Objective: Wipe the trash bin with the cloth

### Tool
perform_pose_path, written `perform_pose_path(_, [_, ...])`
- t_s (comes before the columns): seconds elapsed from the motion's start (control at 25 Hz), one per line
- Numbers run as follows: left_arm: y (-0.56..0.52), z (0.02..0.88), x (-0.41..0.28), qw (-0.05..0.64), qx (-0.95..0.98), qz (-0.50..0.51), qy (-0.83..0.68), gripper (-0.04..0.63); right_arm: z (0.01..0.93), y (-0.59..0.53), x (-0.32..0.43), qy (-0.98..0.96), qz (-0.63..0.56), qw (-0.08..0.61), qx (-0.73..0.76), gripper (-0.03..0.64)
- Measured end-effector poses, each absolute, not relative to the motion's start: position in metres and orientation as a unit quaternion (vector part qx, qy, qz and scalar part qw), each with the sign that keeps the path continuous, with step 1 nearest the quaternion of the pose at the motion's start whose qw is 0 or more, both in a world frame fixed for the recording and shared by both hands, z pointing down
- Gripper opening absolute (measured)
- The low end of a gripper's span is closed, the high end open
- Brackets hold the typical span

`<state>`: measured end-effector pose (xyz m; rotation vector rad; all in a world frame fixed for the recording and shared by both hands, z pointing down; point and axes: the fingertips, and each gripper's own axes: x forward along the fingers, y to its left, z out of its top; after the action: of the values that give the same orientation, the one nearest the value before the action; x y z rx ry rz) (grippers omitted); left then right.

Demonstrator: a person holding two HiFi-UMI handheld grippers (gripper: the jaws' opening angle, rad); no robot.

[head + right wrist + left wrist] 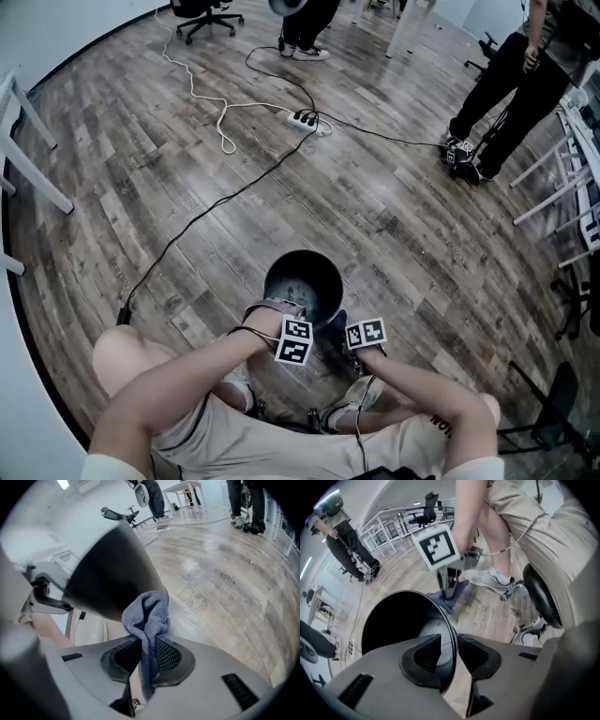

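Trash bin stands at lower centre on the wood floor.
Left gripper jaws stand apart astride its rim; right gripper jaws are clamped on the blue-grey cloth.

- Trash bin: black, round, open-topped, standing on the wood floor.
- Cloth: blue-grey, bunched, pinched between the right gripper fingers, against the bin's outer wall.

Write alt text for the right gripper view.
The right gripper has its jaws shut on a blue-grey cloth, its bunched end at the side of a black trash bin. Wooden floor stretches behind, with people's legs in the distance.
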<state>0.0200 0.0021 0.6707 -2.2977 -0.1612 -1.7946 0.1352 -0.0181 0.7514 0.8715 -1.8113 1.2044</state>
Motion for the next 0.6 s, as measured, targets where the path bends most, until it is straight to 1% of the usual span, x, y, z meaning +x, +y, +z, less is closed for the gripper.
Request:
perform_pose_path(0.08, [0.003, 0.677, 0.008, 0.133, -0.762, -0.630, -0.067, 0.125, 0.715, -0.014, 0.134, -0.730, 0.460, 0.384, 0.328, 0.064])
perform_pose_path(0.28, [-0.004, 0.696, -0.018, 0.136, -0.730, -0.666, -0.070, 0.130, 0.654, -0.012, 0.117, -0.748, 0.476, 0.328, 0.327, 0.064])
perform_pose_path(0.4, [-0.007, 0.700, -0.025, 0.167, -0.723, -0.666, -0.071, 0.129, 0.644, -0.007, 0.091, -0.758, 0.480, 0.297, 0.326, 0.064])
perform_pose_path(0.48, [-0.006, 0.703, -0.020, 0.181, -0.721, -0.664, -0.074, 0.100, 0.648, -0.003, 0.083, -0.760, 0.479, 0.296, 0.324, 0.064])
perform_pose_path(0.6, [-0.007, 0.705, -0.018, 0.177, -0.718, -0.669, -0.074, 0.090, 0.659, -0.010, 0.079, -0.762, 0.466, 0.307, 0.329, 0.064])
